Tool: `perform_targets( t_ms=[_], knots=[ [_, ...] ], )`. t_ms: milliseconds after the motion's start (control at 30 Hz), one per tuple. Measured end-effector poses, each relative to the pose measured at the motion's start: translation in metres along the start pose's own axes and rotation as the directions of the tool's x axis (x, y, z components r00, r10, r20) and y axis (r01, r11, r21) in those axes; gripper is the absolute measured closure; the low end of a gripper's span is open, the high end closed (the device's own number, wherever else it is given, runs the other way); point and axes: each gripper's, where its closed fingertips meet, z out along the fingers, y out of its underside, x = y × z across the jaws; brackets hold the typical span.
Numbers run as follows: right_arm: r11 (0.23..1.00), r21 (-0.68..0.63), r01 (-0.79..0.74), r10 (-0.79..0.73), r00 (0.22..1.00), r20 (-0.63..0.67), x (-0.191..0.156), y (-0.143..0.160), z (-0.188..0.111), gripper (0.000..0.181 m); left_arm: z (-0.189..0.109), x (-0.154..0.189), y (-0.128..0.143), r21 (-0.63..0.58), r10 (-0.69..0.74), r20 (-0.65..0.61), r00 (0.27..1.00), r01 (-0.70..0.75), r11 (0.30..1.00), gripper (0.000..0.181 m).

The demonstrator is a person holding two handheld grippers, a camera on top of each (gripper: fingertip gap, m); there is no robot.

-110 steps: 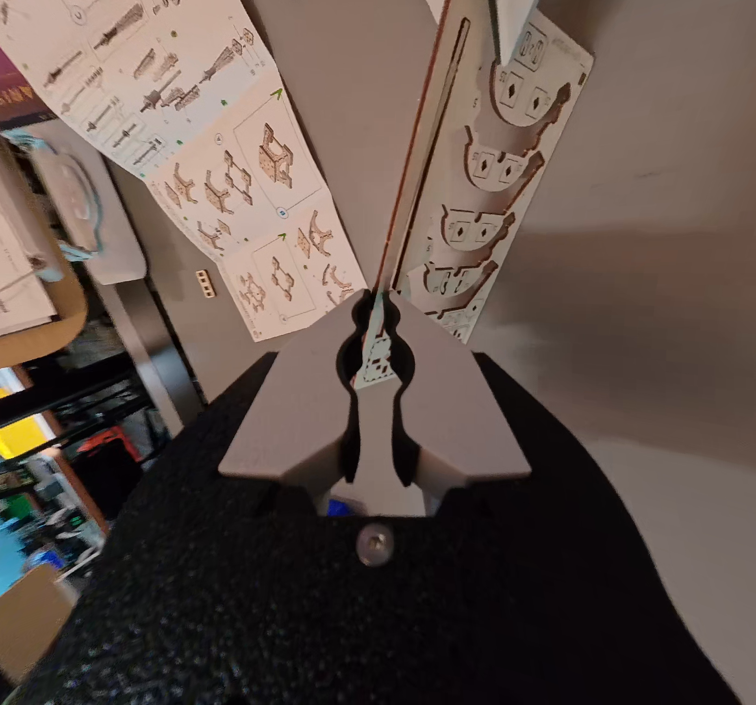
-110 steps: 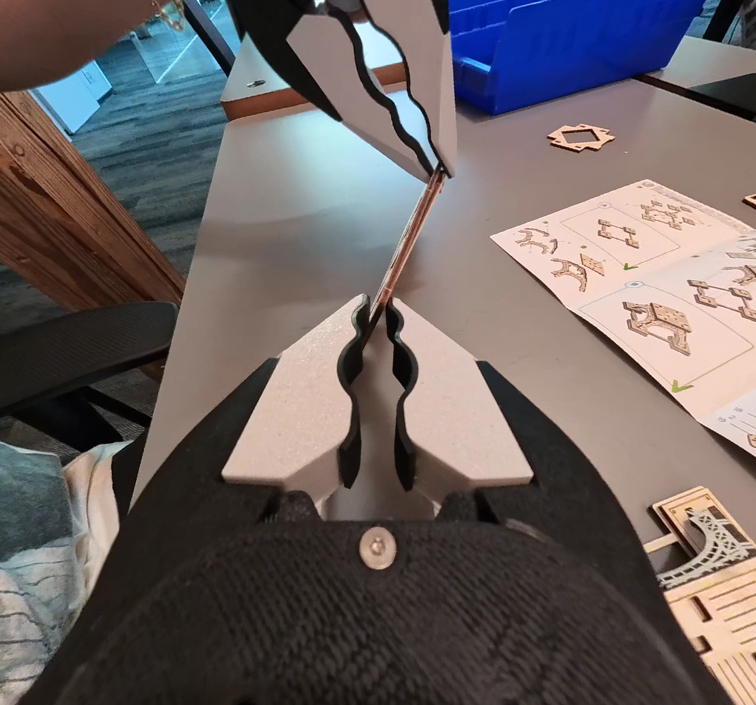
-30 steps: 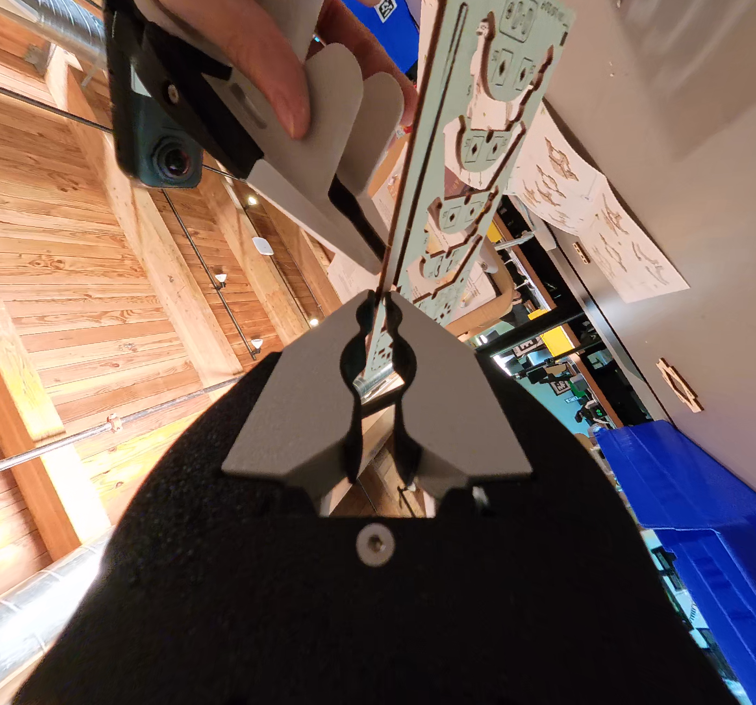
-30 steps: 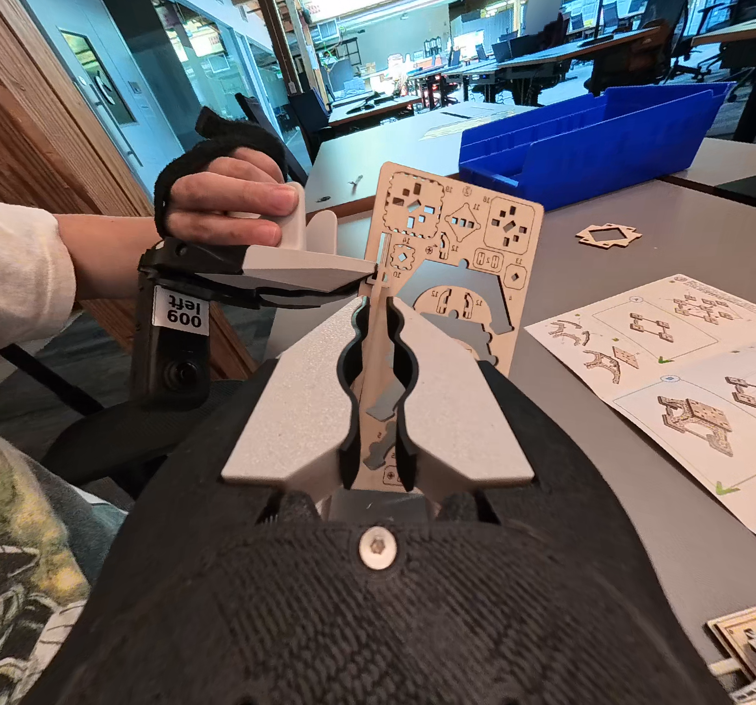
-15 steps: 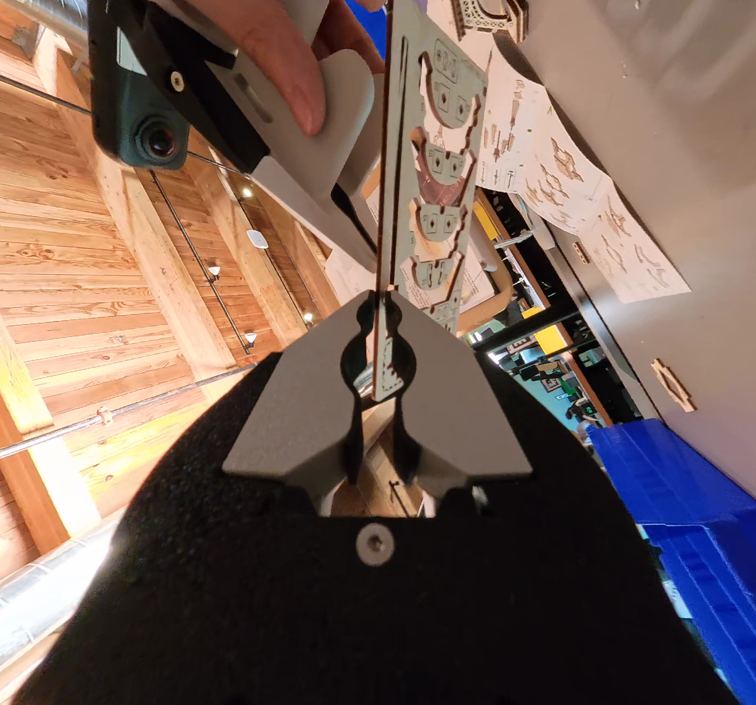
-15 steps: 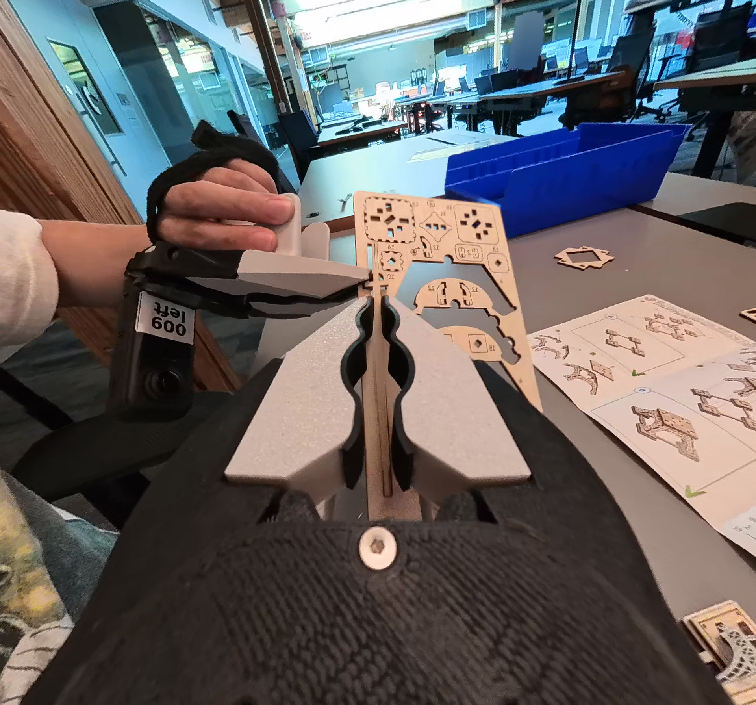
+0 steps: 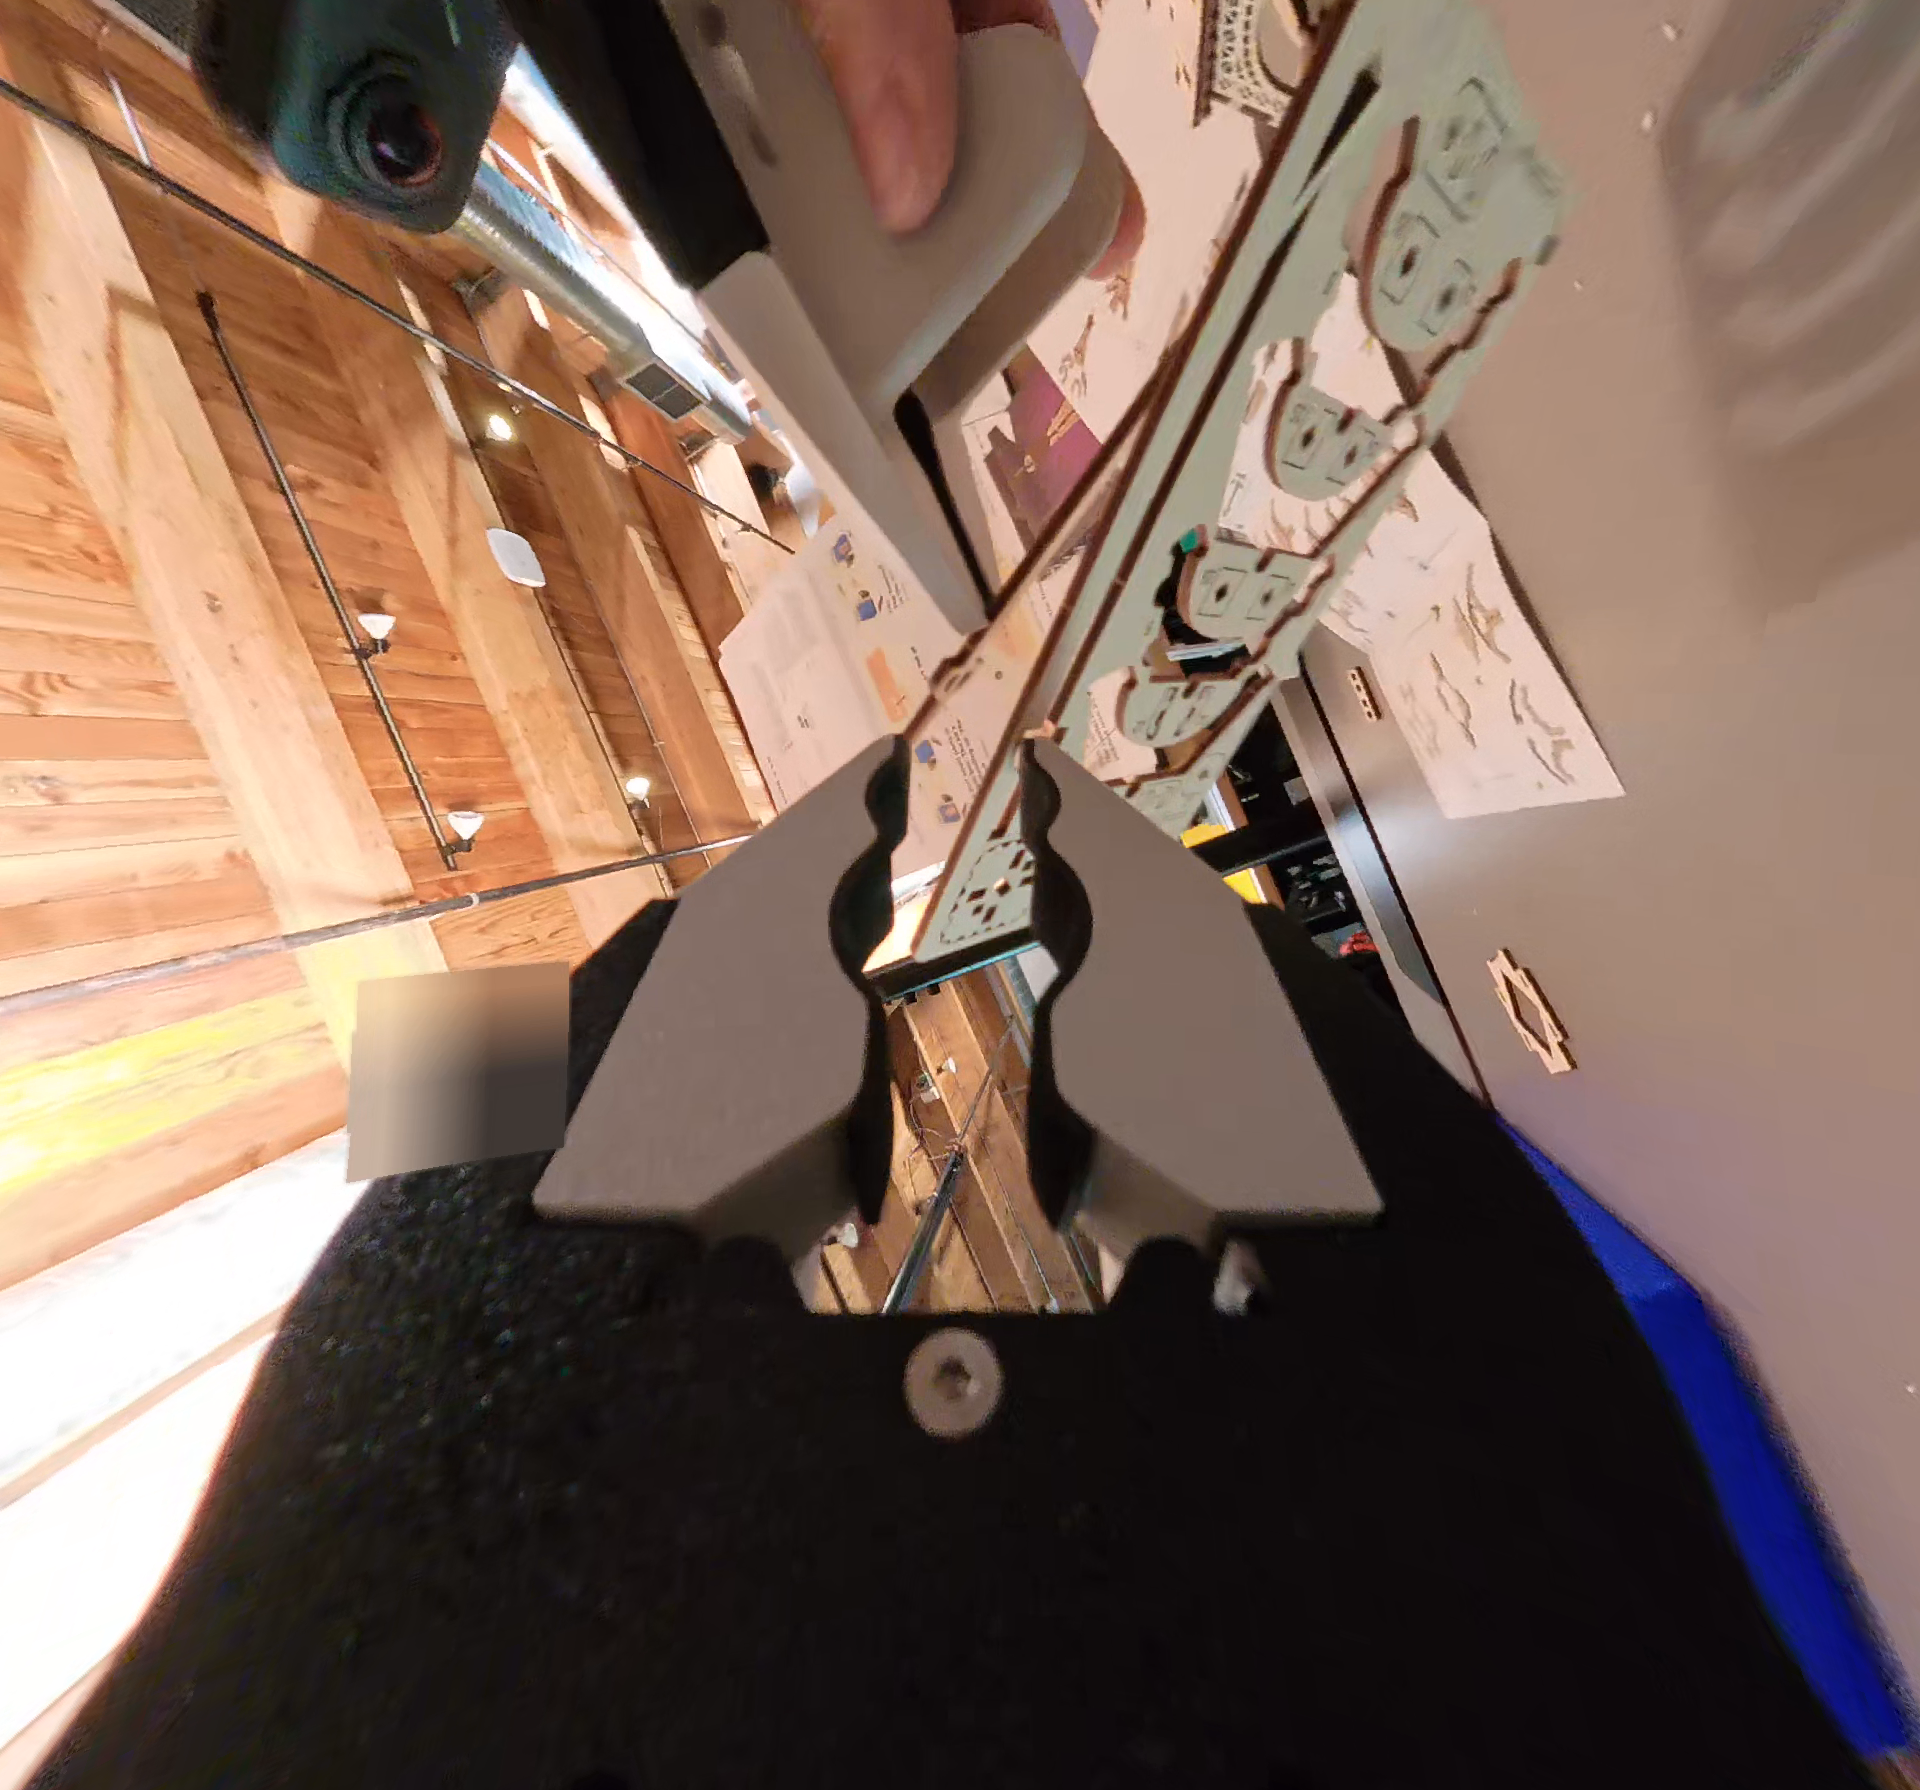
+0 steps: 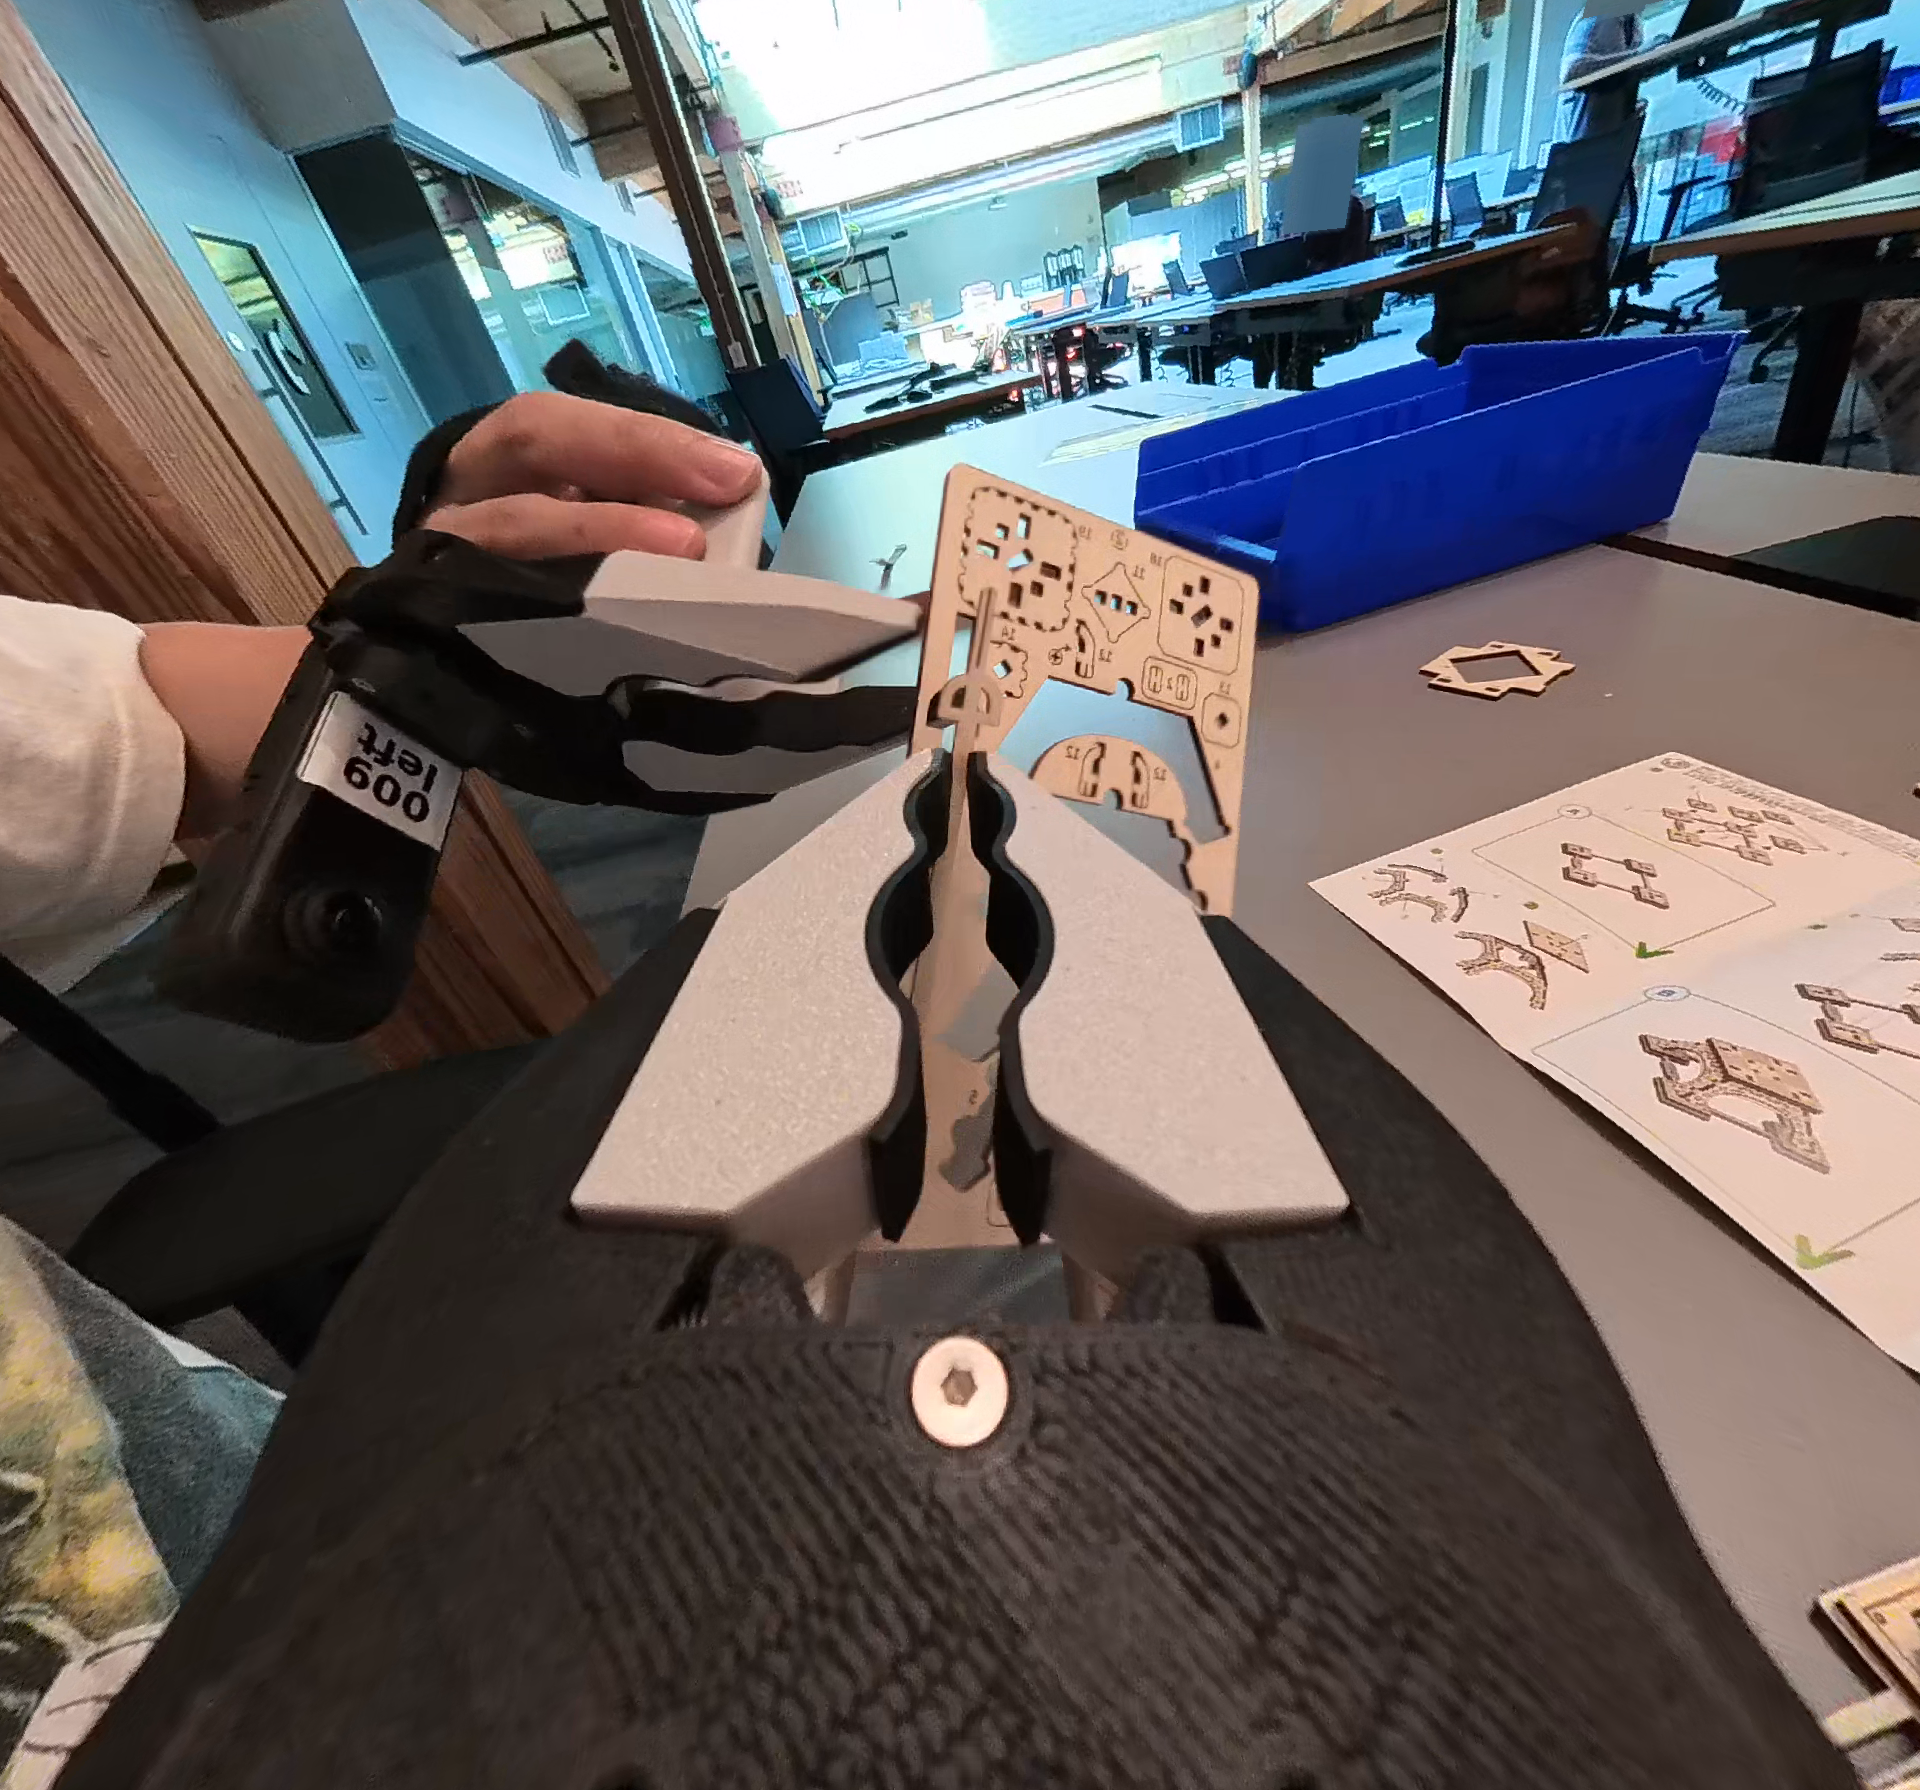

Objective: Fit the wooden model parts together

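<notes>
The thin laser-cut wooden parts sheet (image 8: 1101, 660), pale tan with punched-out shapes and arched cut-outs, stands upright on edge above the grey table (image 8: 1351, 784), at twelve o'clock from the right gripper (image 8: 958, 774). That gripper's grey fingers are pressed narrow on the sheet's lower edge, with the board running back between them. The left gripper (image 8: 904, 660) reaches in from nine o'clock, held by a hand (image 8: 582, 483), its tips at the sheet's left edge.

In the left wrist view the same sheet (image 7: 1247, 535) slants toward one o'clock. Its near end lies between the left gripper's (image 7: 961, 764) fingers, which stand narrowly apart; the sheet leans on the right finger with a gap beside the left one, so a firm grip cannot be told. The right gripper (image 7: 935, 452) comes in from eleven o'clock.

A white printed instruction leaflet (image 8: 1621, 951) lies at three o'clock, a small square wooden frame piece (image 8: 1496, 670) at two o'clock, and a blue plastic bin (image 8: 1434, 483) at one o'clock.
</notes>
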Motion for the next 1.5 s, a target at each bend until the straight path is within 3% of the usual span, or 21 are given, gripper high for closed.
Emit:
perform_targets(
  t_ms=[200, 267, 533, 1100, 1200, 1333, 1400, 1500],
  knots=[
    [1.000, 0.014, -0.017, 0.017, 1.000, -0.013, 0.005, -0.001, 0.000, 0.180, 0.001, 0.009, 0.000, 0.000, 0.047, -0.014, 0.999, -0.047, 0.999, 0.166],
    [0.998, 0.043, -0.055, 0.056, 0.998, -0.012, 0.008, -0.004, -0.002, 0.181, 0.001, 0.013, 0.001, -0.004, 0.067, -0.016, 0.998, -0.067, 0.998, 0.178],
    [0.987, 0.124, -0.104, 0.110, 0.993, -0.041, 0.022, -0.014, -0.016, 0.180, 0.002, 0.020, 0.005, -0.027, 0.145, -0.021, 0.989, -0.146, 0.989, 0.179],
    [0.939, 0.331, -0.092, 0.148, 0.978, -0.150, 0.051, -0.049, -0.066, 0.181, -0.012, 0.053, 0.024, -0.109, 0.033, -0.098, 0.995, -0.044, 0.993, 0.180],
    [0.954, 0.265, -0.138, 0.170, 0.980, -0.103, 0.047, -0.036, -0.057, 0.181, -0.013, 0.053, 0.020, -0.104, -0.001, -0.094, 0.996, -0.009, 0.995, 0.181],
    [0.981, 0.118, -0.154, 0.169, 0.976, -0.134, 0.043, -0.014, -0.044, 0.179, -0.009, 0.054, 0.024, -0.141, 0.005, -0.102, 0.995, -0.019, 0.990, 0.181],
    [0.996, 0.033, -0.081, 0.085, 0.981, -0.174, 0.040, -0.012, -0.045, 0.156, -0.009, 0.053, 0.026, -0.149, -0.006, -0.096, 0.995, -0.008, 0.989, 0.181],
    [0.991, -0.114, 0.063, -0.085, 0.977, -0.198, 0.029, -0.011, -0.052, 0.142, -0.009, 0.054, 0.028, -0.144, 0.033, -0.097, 0.995, -0.047, 0.989, 0.181]
  ],
)
